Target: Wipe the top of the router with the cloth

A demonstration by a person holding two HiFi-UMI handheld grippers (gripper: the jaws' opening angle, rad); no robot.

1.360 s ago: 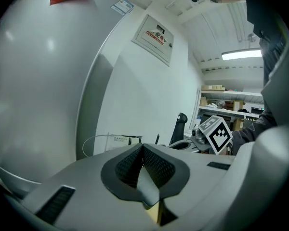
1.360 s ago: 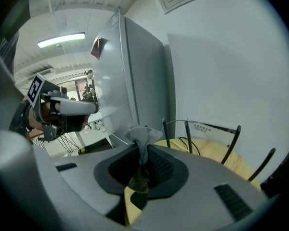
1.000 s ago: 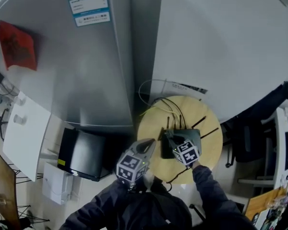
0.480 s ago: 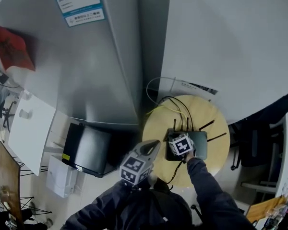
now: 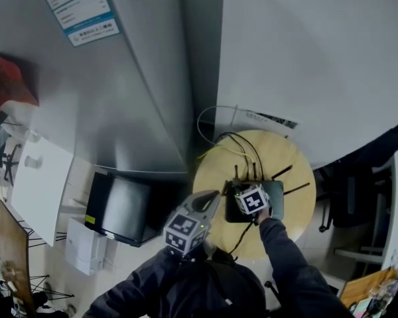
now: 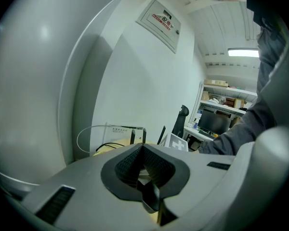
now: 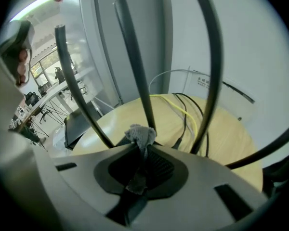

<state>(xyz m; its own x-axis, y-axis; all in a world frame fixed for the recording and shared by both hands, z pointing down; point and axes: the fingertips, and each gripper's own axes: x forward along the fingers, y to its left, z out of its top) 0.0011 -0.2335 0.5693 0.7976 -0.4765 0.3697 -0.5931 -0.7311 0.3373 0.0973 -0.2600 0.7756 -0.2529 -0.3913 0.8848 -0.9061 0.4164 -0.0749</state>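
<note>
The head view gives no sight of the cloth. The right hand-held gripper (image 5: 247, 195) and its marker cube sit over it and cover most of the router (image 5: 274, 201) too. Only a dark strip of the router's body shows on the right, and thin antennas poke toward the far edge of the round wooden counter (image 5: 288, 167). The right gripper view picks the cloth up: the jaws of the right hand-held gripper (image 7: 143, 146) are clamped together on a small grey cloth (image 7: 141, 134). A tuft of it bunches past the tips, right at the foot of the middle antenna (image 7: 135, 66). Whether the cloth is pressing on the router's top is hard to tell, because the gripper's own body blocks the contact. Yellow and black cables (image 7: 189, 112) trail across the counter's far side. At the counter's left edge the left hand-held gripper (image 5: 209, 201) hangs with its tips aimed toward the router, apart from it. The left gripper view shows its jaws pressed together with nothing between them. Beyond them a white cable loop (image 6: 86, 131) stands out against the wall, and an office chair (image 6: 182, 115) shows farther back.
</note>
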